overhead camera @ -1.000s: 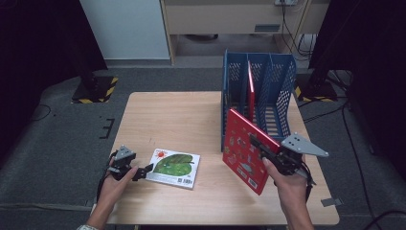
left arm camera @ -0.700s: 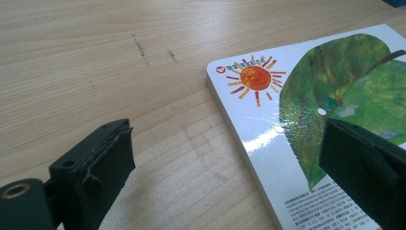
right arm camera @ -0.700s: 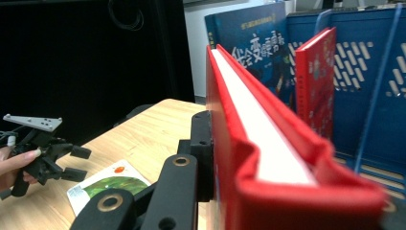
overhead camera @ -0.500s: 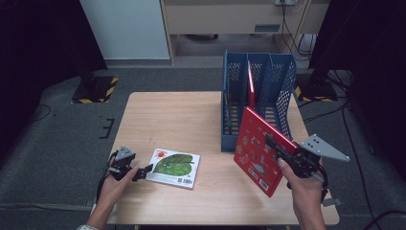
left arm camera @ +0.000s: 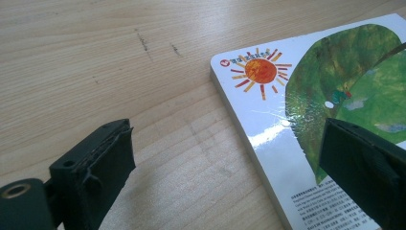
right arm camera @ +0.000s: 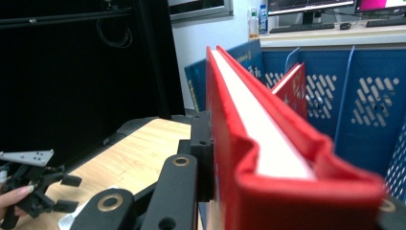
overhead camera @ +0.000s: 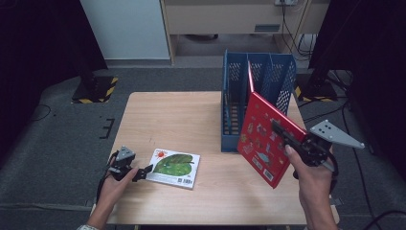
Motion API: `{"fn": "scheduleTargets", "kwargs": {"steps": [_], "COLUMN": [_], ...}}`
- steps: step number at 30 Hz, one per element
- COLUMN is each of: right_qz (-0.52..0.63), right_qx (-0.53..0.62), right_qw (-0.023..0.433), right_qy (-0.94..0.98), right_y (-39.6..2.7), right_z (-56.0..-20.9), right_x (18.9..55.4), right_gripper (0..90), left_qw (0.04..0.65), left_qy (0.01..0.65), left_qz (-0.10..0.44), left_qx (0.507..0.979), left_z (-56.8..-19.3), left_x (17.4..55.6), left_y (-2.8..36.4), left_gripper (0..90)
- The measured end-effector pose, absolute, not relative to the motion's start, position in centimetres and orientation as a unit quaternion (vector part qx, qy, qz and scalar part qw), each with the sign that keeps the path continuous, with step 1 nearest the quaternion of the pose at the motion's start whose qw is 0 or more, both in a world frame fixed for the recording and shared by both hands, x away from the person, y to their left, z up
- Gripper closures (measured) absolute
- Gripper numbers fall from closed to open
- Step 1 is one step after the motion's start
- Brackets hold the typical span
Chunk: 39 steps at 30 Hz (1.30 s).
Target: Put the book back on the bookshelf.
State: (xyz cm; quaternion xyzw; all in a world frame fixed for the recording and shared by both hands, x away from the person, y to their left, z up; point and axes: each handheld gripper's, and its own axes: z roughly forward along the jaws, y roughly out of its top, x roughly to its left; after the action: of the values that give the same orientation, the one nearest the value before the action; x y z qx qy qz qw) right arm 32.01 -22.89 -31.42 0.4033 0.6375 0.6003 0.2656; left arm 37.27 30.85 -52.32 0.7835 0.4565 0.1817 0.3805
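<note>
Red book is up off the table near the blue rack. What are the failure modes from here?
1. The right tongs pinch the red book near one edge, tilted in the air; it may pivot or slip.
2. The blue rack already holds another red book in a slot; the carried one could hit it or a divider.
3. The left tongs stand open at the green book edge; a nudge may shove it.

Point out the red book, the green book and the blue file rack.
red book (overhead camera: 256, 139): high view, middle of its front cover.
green book (overhead camera: 178, 165): high view, on the green leaf picture.
blue file rack (overhead camera: 286, 79): high view, its right mesh wall.
</note>
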Motion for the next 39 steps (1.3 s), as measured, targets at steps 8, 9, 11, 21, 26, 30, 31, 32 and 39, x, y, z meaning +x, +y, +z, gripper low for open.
{"fn": "scheduleTargets", "kwargs": {"steps": [8,9,11,21,26,30,31,32,39], "right_qz": [0.595,0.591,0.584,0.559,0.54,0.533,0.532,0.531,0.526], "right_qx": [0.411,0.411,0.417,0.435,0.442,0.448,0.448,0.451,0.461], "right_qw": [0.284,0.289,0.298,0.327,0.34,0.344,0.345,0.345,0.347], "right_qy": [0.63,0.631,0.629,0.626,0.631,0.63,0.63,0.629,0.625], "right_y": [-23.5,-23.6,-23.7,-23.8,-23.4,-23.4,-23.4,-23.4,-23.4], "right_z": [-29.0,-28.8,-28.6,-28.3,-28.8,-29.2,-29.2,-29.3,-29.6], "right_x": [33.5,33.7,34.1,36.7,38.1,39.0,39.2,39.5,40.9], "right_gripper": [79.7,79.7,79.7,79.7,79.7,79.7,79.7,79.7,79.7], "left_qw": [0.378,0.378,0.377,0.377,0.378,0.381,0.381,0.381,0.381], "left_qy": [0.456,0.455,0.455,0.453,0.452,0.453,0.453,0.452,0.45], "left_qz": [0.182,0.182,0.182,0.182,0.183,0.183,0.184,0.184,0.184], "left_qx": [0.785,0.785,0.786,0.787,0.787,0.785,0.785,0.785,0.786], "left_z": [-52.3,-52.3,-52.3,-52.3,-52.3,-52.3,-52.3,-52.2,-52.3], "left_x": [37.3,37.3,37.3,37.3,37.3,37.3,37.3,37.3,37.4], "left_y": [30.9,30.9,30.8,30.8,30.8,30.8,30.8,30.8,30.8], "left_gripper": [4.2,4.2,4.2,4.4,4.4,4.5,4.5,4.5,4.7]}}
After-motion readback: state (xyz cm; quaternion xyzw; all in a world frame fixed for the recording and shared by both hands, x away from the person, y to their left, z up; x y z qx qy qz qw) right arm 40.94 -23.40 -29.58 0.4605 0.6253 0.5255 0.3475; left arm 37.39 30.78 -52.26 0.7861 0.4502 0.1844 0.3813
